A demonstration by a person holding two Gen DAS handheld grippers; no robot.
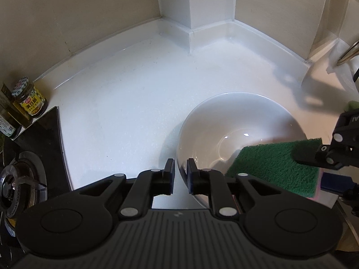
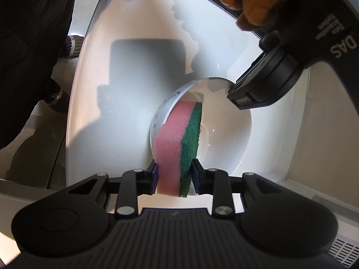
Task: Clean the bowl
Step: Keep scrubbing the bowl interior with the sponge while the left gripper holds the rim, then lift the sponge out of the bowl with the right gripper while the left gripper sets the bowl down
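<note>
You're at the scrubbing step: your right gripper (image 2: 172, 174) pinches the pink-and-green sponge (image 2: 179, 143) inside the white bowl (image 1: 224, 121), lower right of frame. Your left gripper (image 1: 180, 174) straddles the rim, grip unclear. Next, clamp firmly, then wipe.

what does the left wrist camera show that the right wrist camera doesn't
Only the left wrist view shows the jar beside the stove burner, the wall corner, and the left gripper with its fingers astride the bowl's rim. Only the right wrist view shows the sponge's pink foam side, the hand gripping the other tool, and the floor. Both show the white bowl, the sponge held by the right gripper, and the white counter.
</note>
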